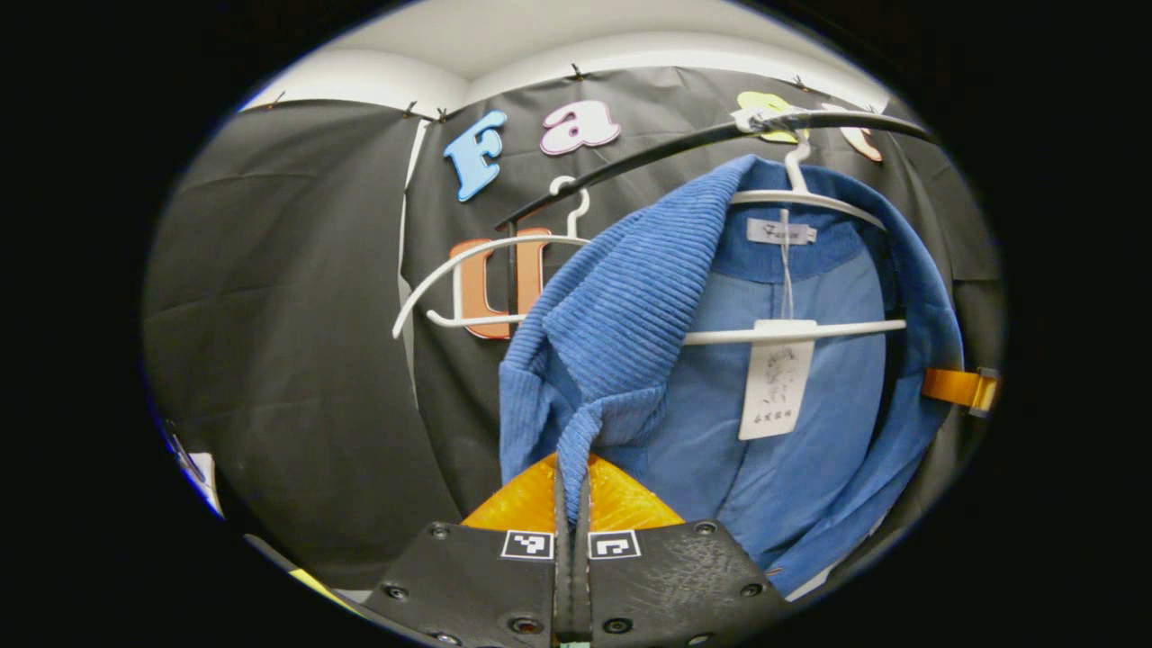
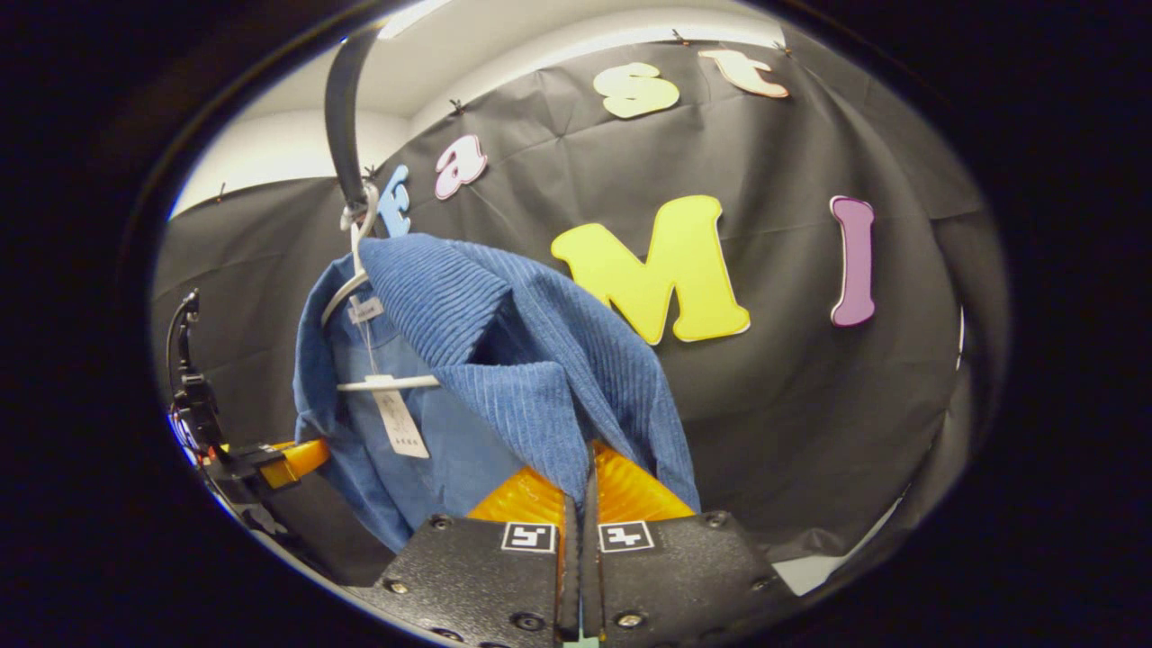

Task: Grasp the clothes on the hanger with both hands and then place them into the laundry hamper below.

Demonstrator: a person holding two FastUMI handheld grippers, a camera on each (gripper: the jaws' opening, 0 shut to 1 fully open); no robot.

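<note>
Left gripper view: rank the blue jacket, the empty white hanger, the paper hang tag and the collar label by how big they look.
1. Blue jacket, by far.
2. Empty white hanger; it hangs farther back, so true size is unsure.
3. Paper hang tag.
4. Collar label.

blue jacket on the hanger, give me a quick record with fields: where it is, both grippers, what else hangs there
garment: blue jacket, ribbed fabric, paper tag at the inside neck
support: on a white hanger hooked over a dark rail
left gripper: fingers closed on a fold of the jacket front
right gripper: fingers closed on a fold at the jacket's other side
other item: empty hanger on the same rail, beside the jacket
progress: jacket not yet off its hanger
hamper: cannot tell
</note>
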